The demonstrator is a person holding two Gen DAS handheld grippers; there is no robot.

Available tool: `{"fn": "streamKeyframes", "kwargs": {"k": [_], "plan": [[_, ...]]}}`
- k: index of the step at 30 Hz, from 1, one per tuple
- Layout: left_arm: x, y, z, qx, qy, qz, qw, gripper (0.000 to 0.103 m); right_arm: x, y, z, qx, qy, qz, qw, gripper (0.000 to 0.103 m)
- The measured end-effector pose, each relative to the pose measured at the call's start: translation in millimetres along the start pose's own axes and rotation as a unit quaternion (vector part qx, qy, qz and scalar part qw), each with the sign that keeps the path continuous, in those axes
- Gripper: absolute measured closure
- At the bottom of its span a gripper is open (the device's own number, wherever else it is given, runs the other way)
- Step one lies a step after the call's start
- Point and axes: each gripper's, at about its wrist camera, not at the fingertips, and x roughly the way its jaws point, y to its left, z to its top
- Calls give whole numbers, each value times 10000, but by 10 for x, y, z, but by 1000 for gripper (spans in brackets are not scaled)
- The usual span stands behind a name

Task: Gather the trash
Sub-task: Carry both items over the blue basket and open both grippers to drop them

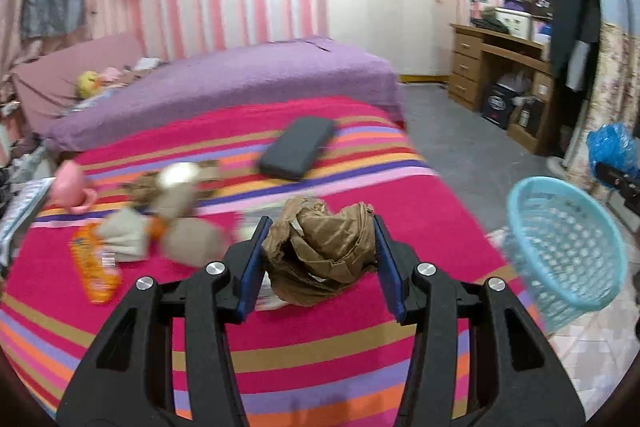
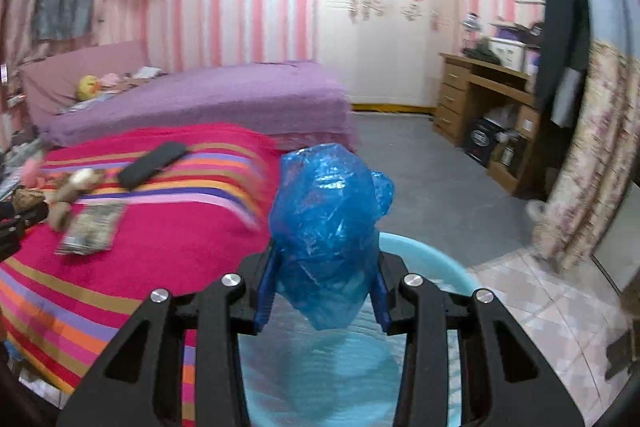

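My left gripper (image 1: 318, 227) is shut on a crumpled brown paper ball (image 1: 320, 251), held above the striped blanket (image 1: 312, 347). My right gripper (image 2: 324, 259) is shut on a crumpled blue plastic bag (image 2: 326, 227), held over the light blue mesh basket (image 2: 432, 259). The basket also shows in the left wrist view (image 1: 568, 247), off the bed's right edge, with the blue bag (image 1: 612, 147) above it. An orange wrapper (image 1: 94, 267) and a flat printed packet (image 2: 90, 231) lie on the blanket.
A dark flat case (image 1: 298, 147) lies on the blanket, with a plush toy (image 1: 176, 211) and a pink cup (image 1: 72, 191) at the left. A purple bed (image 1: 224, 83) lies behind. A wooden desk (image 1: 500, 75) stands by the right wall across grey floor.
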Motion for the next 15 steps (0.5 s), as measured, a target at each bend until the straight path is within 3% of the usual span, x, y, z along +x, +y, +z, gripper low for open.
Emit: {"fn": "streamKeyframes", "kwargs": {"k": [7,15], "plan": [[272,-1044,78,217,156,-783,9966,55,155,-702,-214,286,321,-321,9986,64],[645,-1954,61,577,431,-1204,9901,55,180,-857,-279,309,325,-497,9978,64]]}}
